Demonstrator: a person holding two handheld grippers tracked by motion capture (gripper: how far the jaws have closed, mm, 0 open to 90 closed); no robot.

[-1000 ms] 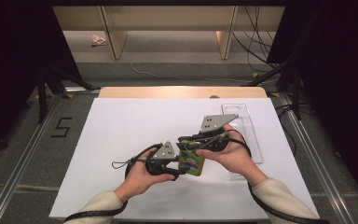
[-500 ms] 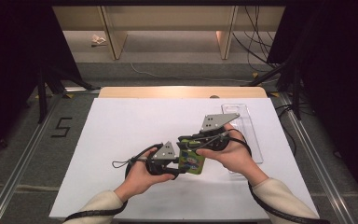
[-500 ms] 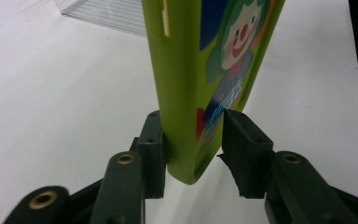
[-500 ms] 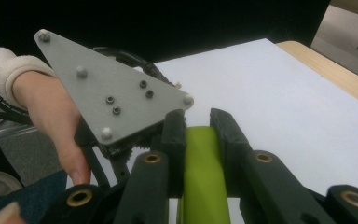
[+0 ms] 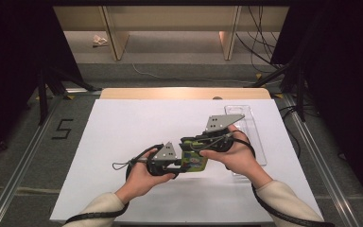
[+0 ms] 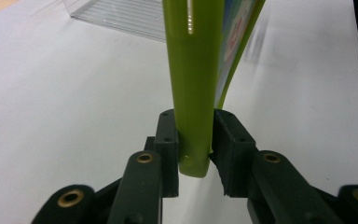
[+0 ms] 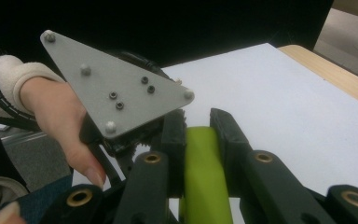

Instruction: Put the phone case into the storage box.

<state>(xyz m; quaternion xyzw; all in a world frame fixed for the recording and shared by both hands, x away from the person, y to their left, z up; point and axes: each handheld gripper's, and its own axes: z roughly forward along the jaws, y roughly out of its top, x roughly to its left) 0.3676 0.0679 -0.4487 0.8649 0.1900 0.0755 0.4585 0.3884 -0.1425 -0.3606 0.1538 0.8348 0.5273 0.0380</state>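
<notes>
Above the white bench point(image 5: 137, 127), just left of the clear ribbed plastic tray point(image 5: 257, 142), a flat lime-green plastic item with a printed face point(image 5: 194, 163) is held between two grippers. It is clenched at its end nearest the tray by the right gripper point(image 7: 196, 127), whose black jaws are pressed against both of its sides. Its opposite end, farther from the tray, is set between the jaws of the left gripper point(image 6: 195, 142), which have just been closing; both pads are seen against the green edge, so it is grasped there too. The item is carried clear of the bench surface, with the tray lying just beyond it.
</notes>
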